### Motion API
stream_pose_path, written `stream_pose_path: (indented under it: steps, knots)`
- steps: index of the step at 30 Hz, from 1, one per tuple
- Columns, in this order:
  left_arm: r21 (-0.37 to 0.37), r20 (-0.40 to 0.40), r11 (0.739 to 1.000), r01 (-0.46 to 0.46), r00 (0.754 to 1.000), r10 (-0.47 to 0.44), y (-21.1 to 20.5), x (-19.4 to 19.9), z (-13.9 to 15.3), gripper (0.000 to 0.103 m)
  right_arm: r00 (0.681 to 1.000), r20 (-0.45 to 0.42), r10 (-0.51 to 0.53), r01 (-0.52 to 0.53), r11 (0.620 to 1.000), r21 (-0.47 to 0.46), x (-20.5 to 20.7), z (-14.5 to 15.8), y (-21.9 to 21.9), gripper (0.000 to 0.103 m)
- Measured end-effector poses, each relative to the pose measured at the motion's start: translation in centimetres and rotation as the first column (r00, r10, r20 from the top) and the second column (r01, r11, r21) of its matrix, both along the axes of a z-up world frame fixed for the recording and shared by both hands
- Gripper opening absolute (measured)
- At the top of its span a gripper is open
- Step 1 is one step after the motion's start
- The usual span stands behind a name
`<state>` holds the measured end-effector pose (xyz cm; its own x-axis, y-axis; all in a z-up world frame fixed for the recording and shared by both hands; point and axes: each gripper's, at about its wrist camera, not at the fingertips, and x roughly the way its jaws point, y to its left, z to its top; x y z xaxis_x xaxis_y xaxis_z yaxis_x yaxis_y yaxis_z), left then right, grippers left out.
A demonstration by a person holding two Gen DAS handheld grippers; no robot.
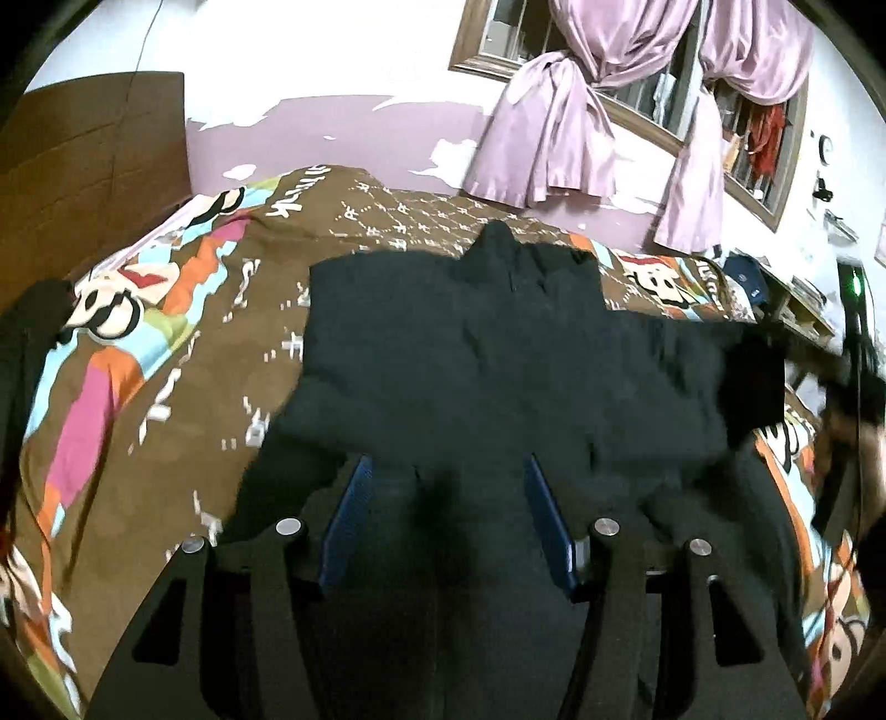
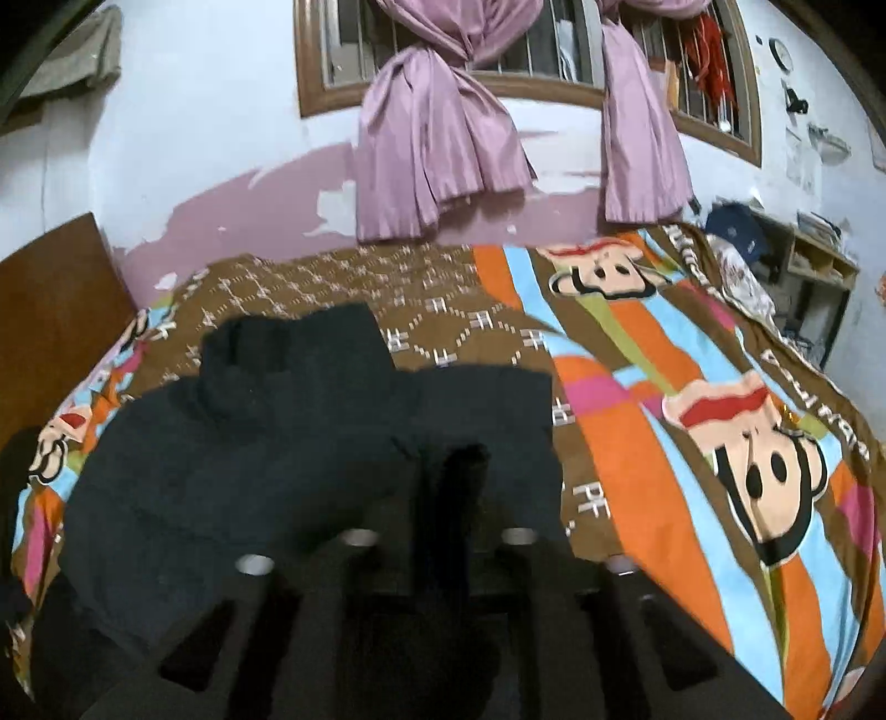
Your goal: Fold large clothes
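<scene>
Black garment (image 1: 443, 343) flat on bedspread (image 1: 166, 387), collar toward window wall, long axis front-to-back

Left gripper (image 1: 448, 487) and right gripper (image 2: 443, 498) tilt downward, fingers apart.

A home bedroom: a cartoon-print bedspread (image 2: 692, 387) covers the bed, knotted lilac curtains (image 2: 437, 149) hang at twelve o'clock over a barred window (image 2: 554, 50).
</scene>
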<state>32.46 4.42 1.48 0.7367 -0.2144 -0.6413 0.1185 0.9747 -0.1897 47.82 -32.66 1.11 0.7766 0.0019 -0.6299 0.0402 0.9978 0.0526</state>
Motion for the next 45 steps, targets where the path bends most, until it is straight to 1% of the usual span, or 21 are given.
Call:
stream_pose_path:
  steps: [1,2,3,7,9,12,14,16,20,23,27,29,31,33,34,37,39,41,43,44,45]
  knots:
    - [0.0,0.007,1.0,0.004,1.0,-0.004,0.0,1.2,0.6,0.051,1.0,0.022,-0.019,0.019,1.0,-0.018,-0.4,-0.1,0.2,0.071]
    - [0.002,0.01,1.0,0.001,1.0,-0.001,0.0,2.0,0.7,0.051,0.999,0.043,-0.021,0.022,0.999,-0.027,-0.8,0.0,0.3,0.078]
    - [0.009,0.01,1.0,-0.001,1.0,0.001,-0.1,2.6,0.8,0.051,0.998,0.06,-0.004,0.006,0.999,-0.031,-1.1,0.1,0.7,0.08]
    - [0.041,-0.043,0.999,0.022,0.999,-0.02,-1.0,6.5,-0.3,0.051,0.992,0.015,0.125,-0.125,0.992,-0.033,-0.8,-0.8,2.6,0.08]
    - [0.042,-0.096,0.998,0.043,0.995,-0.039,-1.6,7.9,-1.7,0.051,0.985,-0.019,0.17,-0.171,0.985,-0.033,-0.7,-2.1,3.6,0.08]
    - [0.031,-0.149,0.997,0.073,0.986,-0.068,-1.9,8.9,-3.5,0.051,0.977,-0.097,0.192,-0.196,0.98,-0.029,-0.4,-4.4,4.5,0.08]
    - [0.042,-0.178,0.997,0.072,0.982,-0.063,-2.0,9.3,-4.6,0.051,0.968,-0.181,0.172,-0.186,0.981,-0.064,0.1,-6.9,4.9,0.081]
    - [0.048,-0.199,0.996,0.07,0.978,-0.059,-1.9,9.6,-5.6,0.052,0.961,-0.217,0.169,-0.187,0.98,-0.066,0.3,-8.7,5.0,0.084]
    - [0.061,-0.216,0.995,0.074,0.975,-0.059,-2.3,9.6,-6.7,0.052,0.965,-0.193,0.176,-0.188,0.981,-0.046,-0.4,-10.0,4.8,0.087]
    - [0.064,-0.193,0.995,0.073,0.979,-0.059,-2.2,8.8,-7.4,0.052,0.967,-0.166,0.196,-0.203,0.979,-0.03,-1.1,-10.5,4.5,0.087]
    - [0.061,-0.174,0.994,0.086,0.982,-0.074,-1.9,8.4,-7.8,0.051,0.965,-0.167,0.202,-0.209,0.977,-0.028,-1.2,-10.6,4.6,0.089]
    - [0.047,-0.167,0.995,0.087,0.983,-0.078,-1.7,8.4,-7.5,0.052,0.964,-0.163,0.211,-0.217,0.976,-0.019,-1.6,-10.2,4.4,0.091]
    - [0.019,-0.167,0.996,0.09,0.982,-0.085,-1.3,8.2,-6.9,0.055,0.964,-0.155,0.215,-0.219,0.976,-0.011,-2.0,-9.4,4.4,0.092]
    - [0.002,-0.176,0.997,0.079,0.981,-0.078,-1.2,8.1,-6.1,0.062,0.964,-0.137,0.226,-0.228,0.974,0.0,-2.6,-8.4,4.3,0.092]
    - [0.004,-0.183,0.998,0.064,0.981,-0.062,-1.1,8.0,-5.7,0.063,0.966,-0.126,0.226,-0.228,0.974,0.003,-2.8,-8.0,4.3,0.092]
    - [-0.01,-0.226,1.0,0.027,0.974,-0.029,-1.4,7.7,-4.5,0.064,0.973,-0.114,0.2,-0.202,0.979,-0.009,-3.7,-6.1,4.2,0.093]
    - [-0.033,-0.254,0.999,0.001,0.967,-0.01,-1.5,7.3,-3.2,0.064,0.97,-0.103,0.22,-0.219,0.976,0.019,-4.8,-4.2,4.0,0.096]
    - [-0.045,-0.241,0.999,-0.013,0.971,0.002,-1.6,6.7,-1.8,0.066,0.967,-0.091,0.239,-0.24,0.971,0.003,-6.0,-2.2,3.9,0.099]
    - [-0.044,-0.199,0.999,-0.02,0.98,0.011,-1.9,5.4,0.5,0.083,0.965,-0.066,0.252,-0.255,0.966,-0.034,-7.3,-0.1,4.0,0.1]
    - [-0.043,-0.188,0.999,-0.022,0.982,0.013,-2.1,5.1,1.2,0.094,0.966,-0.048,0.255,-0.257,0.966,-0.041,-8.0,0.8,4.0,0.1]
    - [-0.035,-0.168,0.999,-0.024,0.986,0.018,-2.3,4.2,2.6,0.096,0.967,-0.026,0.253,-0.254,0.966,-0.04,-8.8,1.8,3.8,0.1]
